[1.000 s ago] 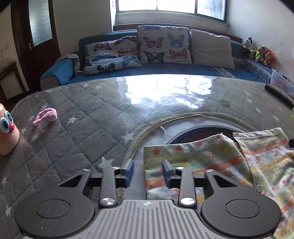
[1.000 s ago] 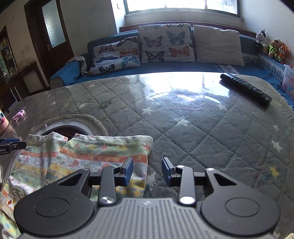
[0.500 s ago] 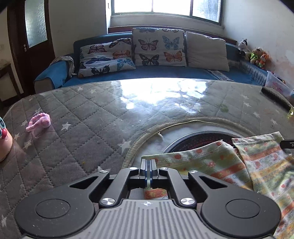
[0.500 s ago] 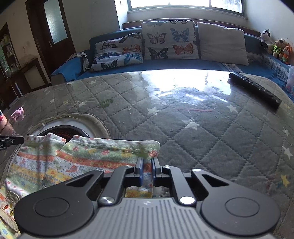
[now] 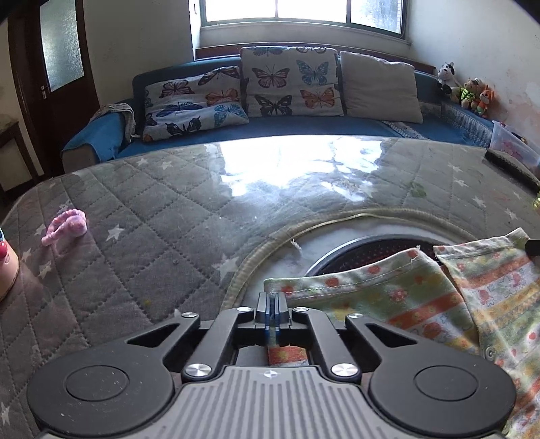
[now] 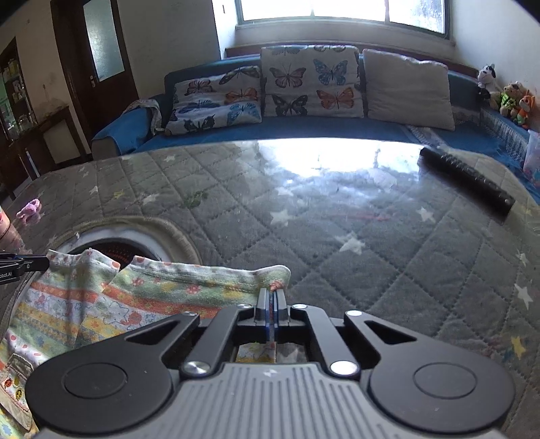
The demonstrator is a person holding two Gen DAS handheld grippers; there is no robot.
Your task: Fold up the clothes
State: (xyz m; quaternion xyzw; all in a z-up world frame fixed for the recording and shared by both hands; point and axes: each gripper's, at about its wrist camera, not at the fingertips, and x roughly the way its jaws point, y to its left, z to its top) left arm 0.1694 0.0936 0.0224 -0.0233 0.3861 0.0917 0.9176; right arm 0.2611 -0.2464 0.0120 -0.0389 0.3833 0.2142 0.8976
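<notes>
While both grippers sit low over the worktop (image 6: 388,236), each one has its jaws pressed together on a corner of the same garment. The left gripper (image 5: 272,297) pinches the left corner of the patterned baby trousers (image 5: 388,297), and the right gripper (image 6: 272,293) pinches the right corner of the waistband. The trousers lie flat between them, with green, orange and yellow stripes, and their far edge covers part of a round dark opening (image 5: 364,248) in the quilted grey cover (image 5: 152,236) with white stars. Farther to the left a small pink toy (image 5: 65,226) rests on the cover. Near the right far edge lies a black remote control (image 6: 467,180). Behind the worktop stands a blue sofa (image 6: 303,126) with butterfly cushions (image 6: 310,81), and plush toys (image 6: 513,98) sit at its right end under the window (image 6: 344,11).
</notes>
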